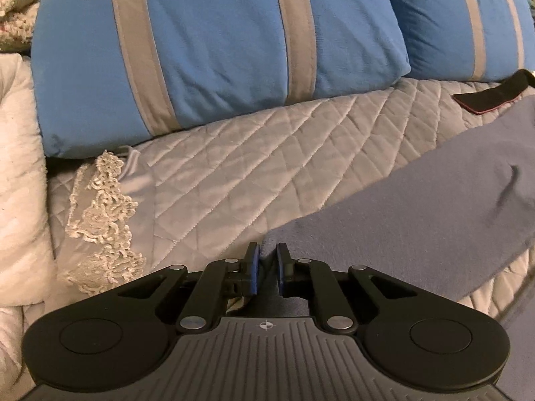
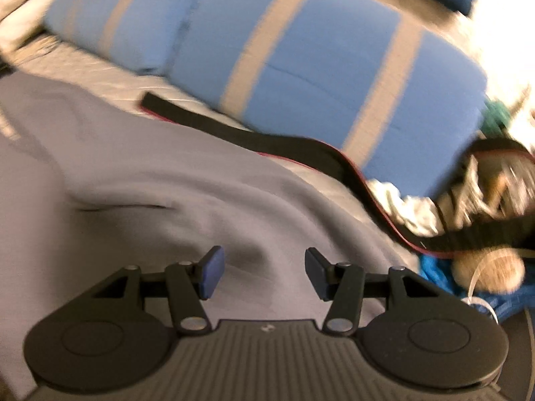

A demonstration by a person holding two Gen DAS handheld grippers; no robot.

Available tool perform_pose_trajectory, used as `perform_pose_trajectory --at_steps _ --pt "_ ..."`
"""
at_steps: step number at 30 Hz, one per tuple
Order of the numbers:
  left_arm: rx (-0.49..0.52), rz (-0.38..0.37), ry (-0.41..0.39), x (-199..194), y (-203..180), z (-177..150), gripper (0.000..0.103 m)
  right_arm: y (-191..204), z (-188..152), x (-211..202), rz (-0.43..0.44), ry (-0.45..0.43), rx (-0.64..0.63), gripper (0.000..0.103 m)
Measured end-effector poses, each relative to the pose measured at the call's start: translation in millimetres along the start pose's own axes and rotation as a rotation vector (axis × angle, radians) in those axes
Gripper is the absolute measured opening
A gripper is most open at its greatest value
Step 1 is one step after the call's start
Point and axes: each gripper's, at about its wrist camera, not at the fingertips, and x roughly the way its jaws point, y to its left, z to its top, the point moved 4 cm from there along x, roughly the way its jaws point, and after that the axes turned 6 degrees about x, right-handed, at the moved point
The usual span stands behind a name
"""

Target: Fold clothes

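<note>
Left wrist view: the grey-blue fleece garment [image 1: 418, 197] lies spread across the quilted grey bedspread [image 1: 234, 153] in front of the blue pillows with grey stripes [image 1: 217, 43]; the left gripper [image 1: 266, 267] appears clenched on its near corner, so keep that pinch firm. The right gripper [image 2: 260, 272] hangs released over the rumpled cloth; it should probably seat on an edge, clear of the black strap [image 2: 267, 140], before lifting.
</note>
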Motion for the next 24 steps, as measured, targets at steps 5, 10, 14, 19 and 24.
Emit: perform_pose_trajectory --at_steps 5,10,14,19,24 --pt "0.022 0.026 -0.012 -3.0 -1.9 3.1 0.010 -60.2 -6.2 12.0 -0.074 -0.019 0.113 0.068" --pt "0.027 0.037 -0.020 -4.6 -1.3 3.2 0.011 -127.4 -7.3 22.2 -0.105 -0.028 0.328 0.070" --pt "0.027 0.059 -0.019 -2.3 -4.3 4.1 0.011 -168.6 -12.7 39.3 -0.069 0.004 0.597 0.070" --pt "0.034 0.083 -0.020 -2.6 -7.3 6.4 0.011 -195.3 -24.2 68.6 0.025 0.075 0.824 0.065" --pt "0.028 0.102 -0.038 -9.2 -7.1 8.7 0.011 -184.0 -25.4 74.8 0.070 0.041 0.779 0.025"
